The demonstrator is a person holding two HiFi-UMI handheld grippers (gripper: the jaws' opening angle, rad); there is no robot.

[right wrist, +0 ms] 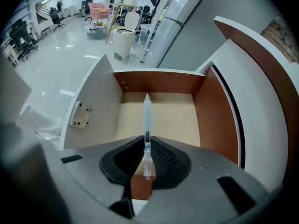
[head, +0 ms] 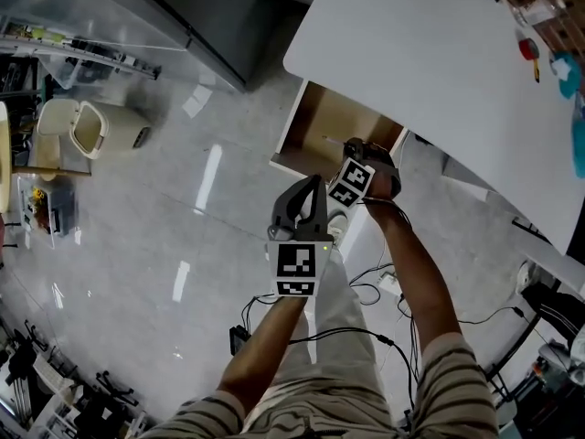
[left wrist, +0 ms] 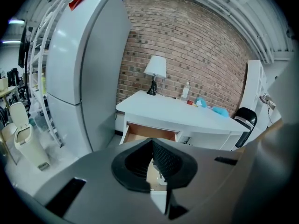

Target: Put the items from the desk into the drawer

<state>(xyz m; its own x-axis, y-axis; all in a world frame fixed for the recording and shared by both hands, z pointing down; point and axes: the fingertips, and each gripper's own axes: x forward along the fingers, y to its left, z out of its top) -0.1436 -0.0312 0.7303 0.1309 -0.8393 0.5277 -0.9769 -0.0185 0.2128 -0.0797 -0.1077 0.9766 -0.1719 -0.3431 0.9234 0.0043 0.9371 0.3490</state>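
No legible text anywhere, tiny label on the pen [right wrist: 146,125] too blurred to read

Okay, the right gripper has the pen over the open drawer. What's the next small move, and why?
Probably lower the right gripper a little toward the drawer floor, then open its jaws. They are shut on the pen, which points out above the floor and between the drawer's side walls, so a short drop should leave it inside.
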